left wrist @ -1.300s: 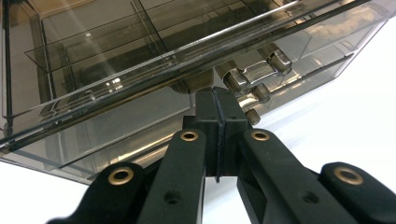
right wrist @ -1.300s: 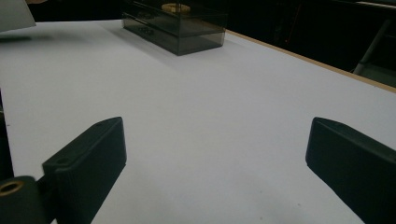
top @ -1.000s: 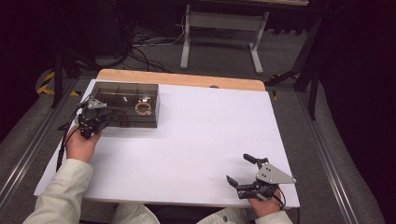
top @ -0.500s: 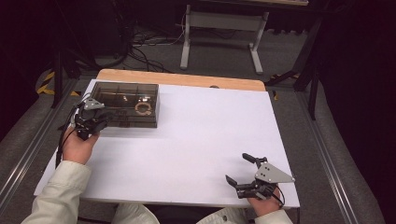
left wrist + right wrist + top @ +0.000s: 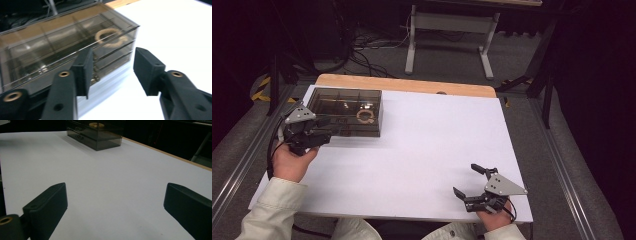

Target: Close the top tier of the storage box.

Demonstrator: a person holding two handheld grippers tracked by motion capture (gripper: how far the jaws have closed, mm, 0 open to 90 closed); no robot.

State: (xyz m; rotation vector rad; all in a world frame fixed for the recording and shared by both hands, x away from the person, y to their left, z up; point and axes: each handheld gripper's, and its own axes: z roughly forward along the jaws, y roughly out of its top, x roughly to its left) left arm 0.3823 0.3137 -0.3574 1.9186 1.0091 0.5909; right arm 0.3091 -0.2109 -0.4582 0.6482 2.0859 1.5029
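My left hand-held gripper [image 5: 324, 131] sits at the near left corner of the smoked, see-through plastic organiser box [image 5: 346, 111], which stands on the white-covered bench [image 5: 432, 145] toward its far left. The jaws are released, with a clear gap between them, and in the left gripper view one black pad [image 5: 83, 70] lies right against the box's front face while the other hangs free over the bench beside the corner. I judge that I am lining up on a drawer front or on the corner itself, though I cannot tell which. A pale ring-shaped object [image 5: 365, 116] lies in a compartment near the box's right end.

To do this well I want to square the jaws to the front wall, so that both pads meet it evenly, and close slowly: the box looks light and may slide on the smooth cover if I push sideways.

My right hand-held gripper [image 5: 473, 186] rests spread wide near the front right edge of the bench, well apart from the box; it could come over to steady the box
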